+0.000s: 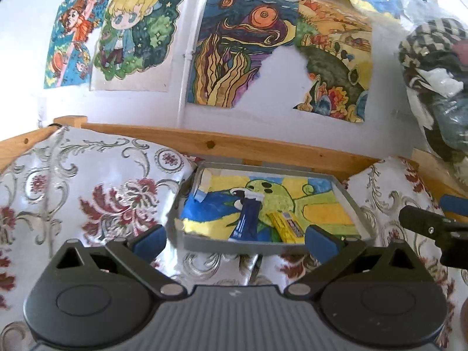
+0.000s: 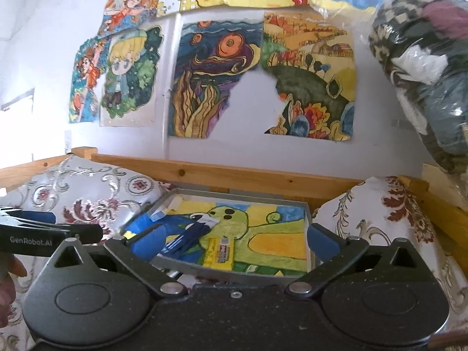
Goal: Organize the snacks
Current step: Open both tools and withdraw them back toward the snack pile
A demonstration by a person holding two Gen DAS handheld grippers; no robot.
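You have 2 snacks lying side by side in the grey tray (image 1: 348, 201), lower centre of frame: a dark blue packet (image 1: 247, 219) and a yellow bar (image 1: 285, 225), probably parked there as the collecting spot. The bar's print is too small to read. Your left gripper (image 1: 234, 241) and right gripper (image 2: 234, 241) are both spread, empty, just before the tray. "GenRobot.AI" reads at lower left in the right wrist view.
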